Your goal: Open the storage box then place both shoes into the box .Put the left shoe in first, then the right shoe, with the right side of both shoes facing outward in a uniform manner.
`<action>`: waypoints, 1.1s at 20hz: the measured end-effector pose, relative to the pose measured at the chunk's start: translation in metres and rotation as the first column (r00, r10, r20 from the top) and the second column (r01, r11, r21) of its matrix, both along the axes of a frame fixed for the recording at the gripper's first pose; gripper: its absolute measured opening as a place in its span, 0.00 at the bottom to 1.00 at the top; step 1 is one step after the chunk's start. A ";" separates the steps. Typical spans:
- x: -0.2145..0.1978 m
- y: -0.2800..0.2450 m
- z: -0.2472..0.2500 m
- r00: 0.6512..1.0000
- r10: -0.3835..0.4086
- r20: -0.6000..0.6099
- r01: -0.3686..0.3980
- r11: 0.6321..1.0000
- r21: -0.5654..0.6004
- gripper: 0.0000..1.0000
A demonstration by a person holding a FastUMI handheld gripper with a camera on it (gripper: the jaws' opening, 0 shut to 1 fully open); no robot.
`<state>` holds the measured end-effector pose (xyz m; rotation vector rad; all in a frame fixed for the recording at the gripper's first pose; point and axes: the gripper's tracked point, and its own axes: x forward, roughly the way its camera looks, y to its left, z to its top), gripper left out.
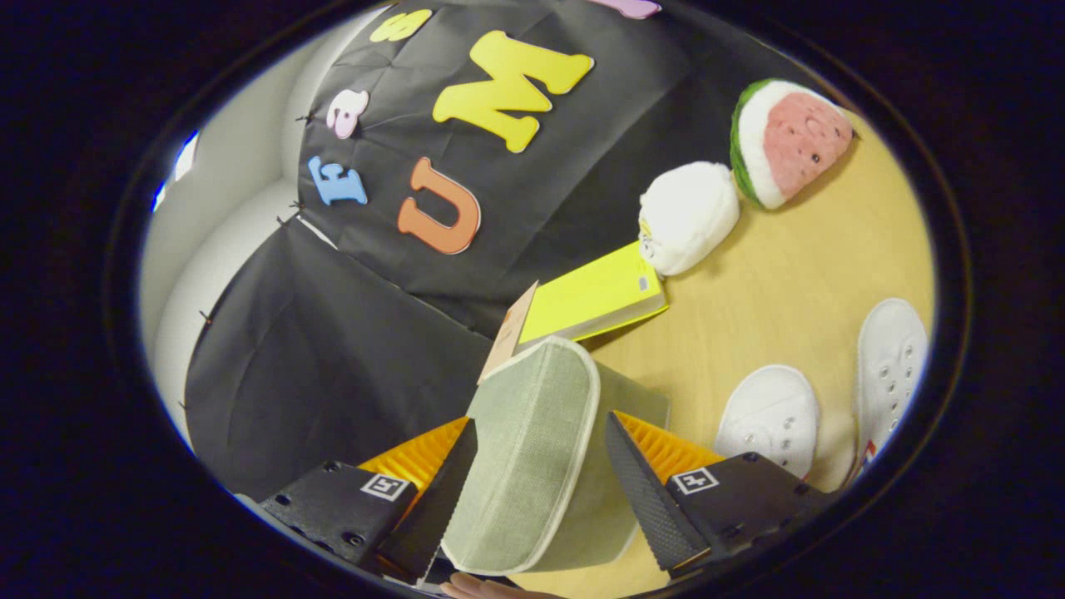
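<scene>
Two gripper (541, 482) fingers clamped green box lid (528, 457), lifting it to open box; white shoes (770, 416) waited beside on table (774, 283)

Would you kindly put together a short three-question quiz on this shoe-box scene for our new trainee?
1. True or false: the gripper has the green fabric lid of the storage box between its fingers.
2. Multiple choice: where are the two white shoes? A) inside the box; B) on the wooden table beside the box; C) on top of the yellow book.
3. Fill in: between the yellow book and the watermelon plush sits a ____ plush toy.

Key: 1 true; 2 B; 3 white.
</scene>
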<state>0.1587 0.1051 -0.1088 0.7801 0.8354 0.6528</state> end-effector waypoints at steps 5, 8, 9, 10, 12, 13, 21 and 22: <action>0.004 0.018 -0.028 0.981 0.115 -0.155 -0.090 0.983 0.160 0.98; -0.004 0.023 -0.020 0.955 0.198 -0.220 -0.126 0.944 0.305 0.96; 0.000 0.025 -0.020 0.954 0.195 -0.227 -0.116 0.940 0.320 0.93; 0.001 0.024 -0.018 0.955 0.191 -0.229 -0.113 0.942 0.316 0.82; -0.001 0.018 -0.016 0.958 0.191 -0.216 -0.124 0.949 0.291 0.70; 0.001 0.015 -0.014 0.960 0.184 -0.211 -0.120 0.952 0.282 0.65; 0.005 0.006 0.008 0.970 0.135 -0.201 -0.088 0.971 0.224 0.18; 0.002 0.007 0.019 0.974 0.133 -0.184 -0.091 0.971 0.222 0.11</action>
